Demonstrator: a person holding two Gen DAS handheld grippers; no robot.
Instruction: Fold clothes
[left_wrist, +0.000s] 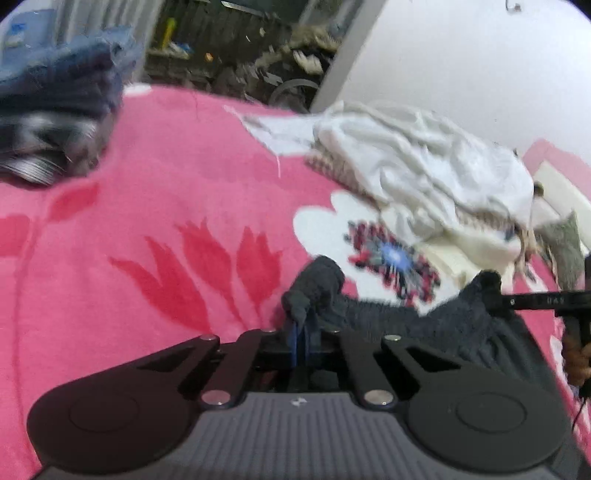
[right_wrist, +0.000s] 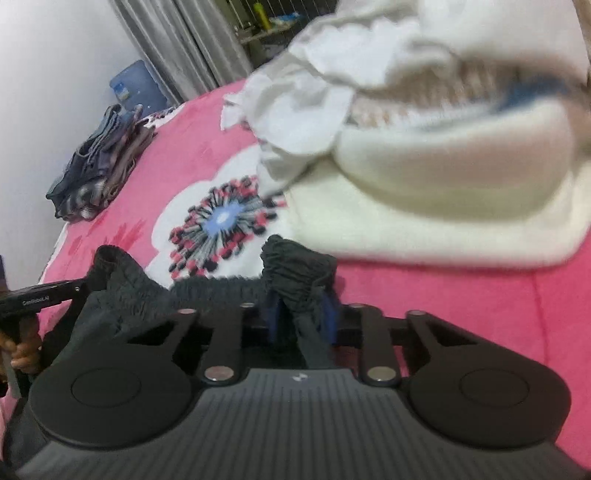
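**Dark Garment Held at Both Corners Over a Pink Bedspread**

Pink bedding (left_wrist: 155, 177) with red tulip shapes and a large white flower motif (right_wrist: 221, 218) covers the whole working surface in both wrist views.

Nearest the left wrist camera, the left gripper (left_wrist: 301, 332) is seen with its blue pads brought almost together, and a bunched corner of a dark grey ribbed garment (left_wrist: 391, 317) is pinched between them, the cloth rising in a small hump just past the tips. From there the gathered edge of the garment is stretched across to the right gripper (right_wrist: 301, 314), whose jaws are closed on the other corner; a thicker wad of fabric is clamped between its blue pads, so a narrow gap is kept. In the right wrist view, fingers of the person's hand (right_wrist: 22, 350) are seen wrapped around the left gripper's handle at the left edge.

Just beyond the garment, the white flower motif is lying exposed. Farther on, a heap of white and cream clothes (left_wrist: 424, 162) is piled loosely on the bedding. Well apart from it, at the far left edge of the bed, a stack of folded blue and striped clothes (right_wrist: 99, 170) is set. Behind that, a blue water jug (right_wrist: 136, 86), grey curtains (right_wrist: 192, 40) and a white wall (left_wrist: 480, 62) are visible.
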